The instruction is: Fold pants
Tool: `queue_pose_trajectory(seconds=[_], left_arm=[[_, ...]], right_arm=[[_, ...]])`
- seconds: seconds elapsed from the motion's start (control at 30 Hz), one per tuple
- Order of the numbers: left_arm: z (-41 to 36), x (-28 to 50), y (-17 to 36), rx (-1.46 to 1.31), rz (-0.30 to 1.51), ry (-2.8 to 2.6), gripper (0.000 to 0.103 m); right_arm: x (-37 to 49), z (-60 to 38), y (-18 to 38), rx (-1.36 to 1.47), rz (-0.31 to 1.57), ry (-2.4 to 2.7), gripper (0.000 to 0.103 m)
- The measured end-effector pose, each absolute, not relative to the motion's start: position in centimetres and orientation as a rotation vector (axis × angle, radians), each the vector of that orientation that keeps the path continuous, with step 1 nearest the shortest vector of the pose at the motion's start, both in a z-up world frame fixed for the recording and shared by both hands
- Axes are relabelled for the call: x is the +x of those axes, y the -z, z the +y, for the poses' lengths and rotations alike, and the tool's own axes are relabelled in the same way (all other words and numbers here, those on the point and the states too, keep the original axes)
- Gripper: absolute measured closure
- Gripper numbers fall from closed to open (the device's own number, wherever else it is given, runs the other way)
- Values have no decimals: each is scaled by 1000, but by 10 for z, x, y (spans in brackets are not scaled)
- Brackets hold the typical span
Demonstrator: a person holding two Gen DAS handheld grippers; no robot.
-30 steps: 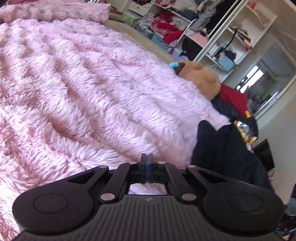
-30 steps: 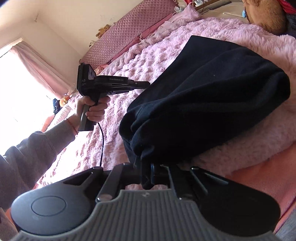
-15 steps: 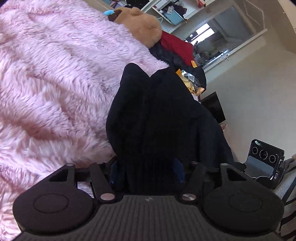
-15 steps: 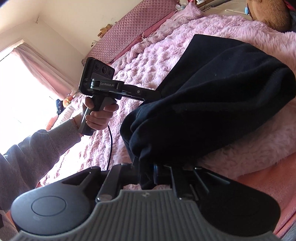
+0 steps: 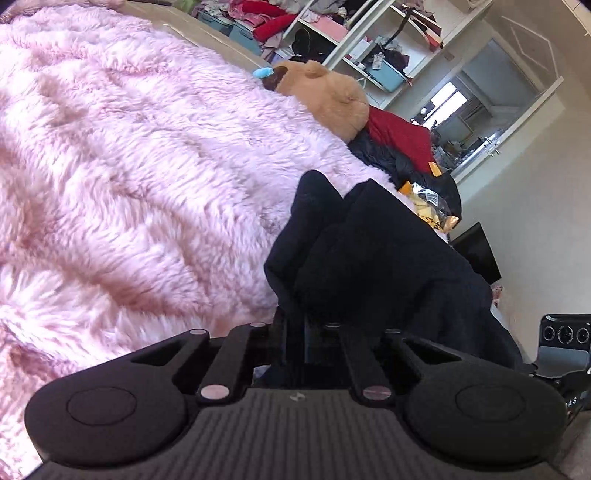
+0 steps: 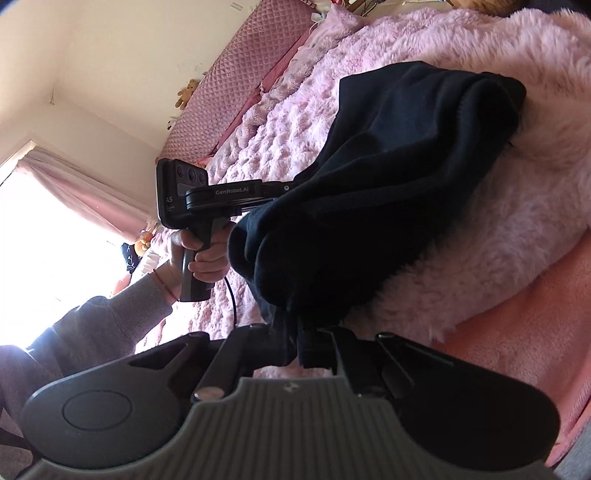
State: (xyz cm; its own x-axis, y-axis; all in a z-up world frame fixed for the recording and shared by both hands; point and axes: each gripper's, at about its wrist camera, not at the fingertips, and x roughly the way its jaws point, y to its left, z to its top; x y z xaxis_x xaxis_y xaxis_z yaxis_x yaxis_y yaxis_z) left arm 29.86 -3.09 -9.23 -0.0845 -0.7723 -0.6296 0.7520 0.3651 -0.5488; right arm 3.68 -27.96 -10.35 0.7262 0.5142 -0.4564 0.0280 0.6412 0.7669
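Left gripper (image 5: 295, 332), closed and clear of fabric one second ago, opened around pants (image 5: 373, 258) edge, now clamped on it. Right gripper (image 6: 295, 343) raised its end; pants bunched narrower near blanket (image 6: 498, 221) edge.

The black pants (image 5: 388, 258) cover the fingertips of my left gripper (image 5: 295, 332); contact between them cannot be confirmed. The same cloth buries my right gripper (image 6: 301, 343) tips. The pants' far end runs behind the fold in the right wrist view. Items on the shelves (image 5: 332, 33) are too small to identify.
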Motion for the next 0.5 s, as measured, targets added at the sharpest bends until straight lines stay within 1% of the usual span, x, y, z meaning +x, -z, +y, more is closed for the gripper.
queue_pose_trajectory(seconds=[0.1, 0.13, 0.17, 0.2, 0.27, 0.3, 0.33, 0.4, 0.43, 0.47, 0.5], left_arm=[[-34, 304, 91, -24, 1111, 1262, 95], [-34, 303, 88, -13, 1107, 1256, 86], [-34, 302, 84, 0, 1097, 1233, 80], [-31, 302, 78, 0, 1078, 1201, 71], [-21, 300, 58, -70, 1032, 1107, 65], [-12, 295, 40, -143, 988, 1099, 53], [-6, 289, 29, -185, 946, 1109, 35], [7, 266, -1, -257, 828, 1118, 24], [7, 253, -9, -256, 802, 1100, 24], [5, 241, -14, -244, 803, 1062, 26], [-2, 224, -15, -223, 838, 991, 35]], right_arm=[[28, -281, 94, 757, 754, -262, 103], [25, -284, 91, 751, 743, -264, 103], [21, -291, 85, 753, 715, -268, 103], [17, -298, 78, 751, 680, -269, 103], [13, -312, 61, 726, 609, -273, 103], [12, -319, 52, 698, 578, -269, 103], [13, -324, 44, 669, 554, -270, 103], [18, -332, 34, 602, 518, -257, 103], [24, -336, 34, 577, 519, -253, 103], [33, -337, 35, 562, 539, -252, 103], [42, -339, 39, 549, 568, -248, 103]])
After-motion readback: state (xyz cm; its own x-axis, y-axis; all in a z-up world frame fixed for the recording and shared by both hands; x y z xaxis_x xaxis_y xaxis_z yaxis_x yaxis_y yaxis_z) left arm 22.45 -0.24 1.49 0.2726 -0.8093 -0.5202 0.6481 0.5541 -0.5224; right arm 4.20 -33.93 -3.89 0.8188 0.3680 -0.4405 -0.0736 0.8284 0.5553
